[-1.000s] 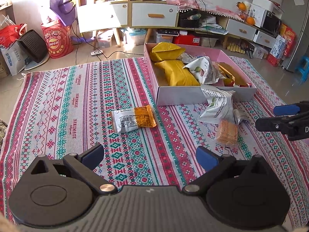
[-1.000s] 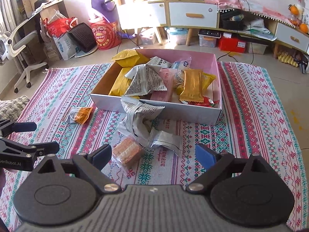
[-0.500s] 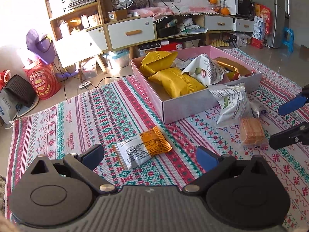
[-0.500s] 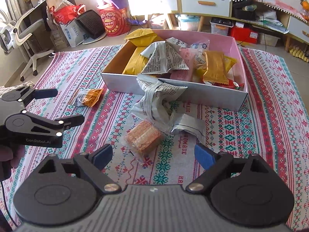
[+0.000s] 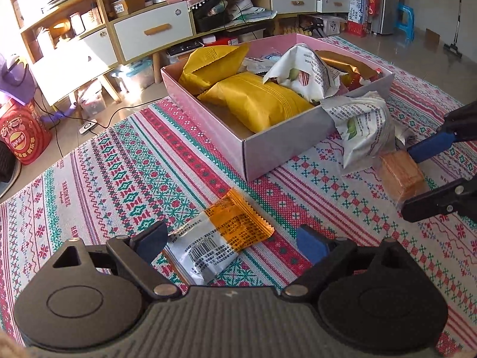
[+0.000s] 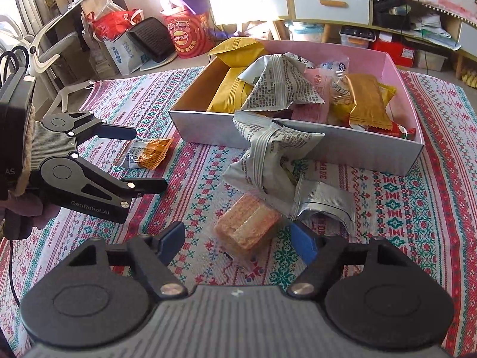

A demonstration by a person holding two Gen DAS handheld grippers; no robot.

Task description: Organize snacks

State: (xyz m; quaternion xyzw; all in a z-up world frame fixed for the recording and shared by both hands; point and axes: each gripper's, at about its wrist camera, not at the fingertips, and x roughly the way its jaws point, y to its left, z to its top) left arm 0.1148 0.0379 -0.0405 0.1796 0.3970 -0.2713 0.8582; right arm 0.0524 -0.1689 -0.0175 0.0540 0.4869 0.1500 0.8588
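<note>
- The orange-and-white foil snack packet lies flat on the patterned woven cloth on the floor, off the near left corner of the pink cardboard box. A second ago it sat well ahead of the left gripper; now it lies right between the spread fingers, which do not yet press on it.
- The clear-wrapped block of brown wafer biscuits rests on the cloth in front of the box's long near wall, just beside a crumpled grey printed wrapper that leans against that wall. The right gripper has likewise closed in: its fingers, still wide apart, now stand either side of the block.
- Both hands have moved from hovering to straddling their targets, so I'd judge two pick-ups are about to begin at once.
- The box already holds yellow pillow bags, a gold bar wrapper and other packets, so the two loose snacks look like the stragglers.
- The flat foil packet may slide or crumple when squeezed; the wafer block should hold firmer.
</note>
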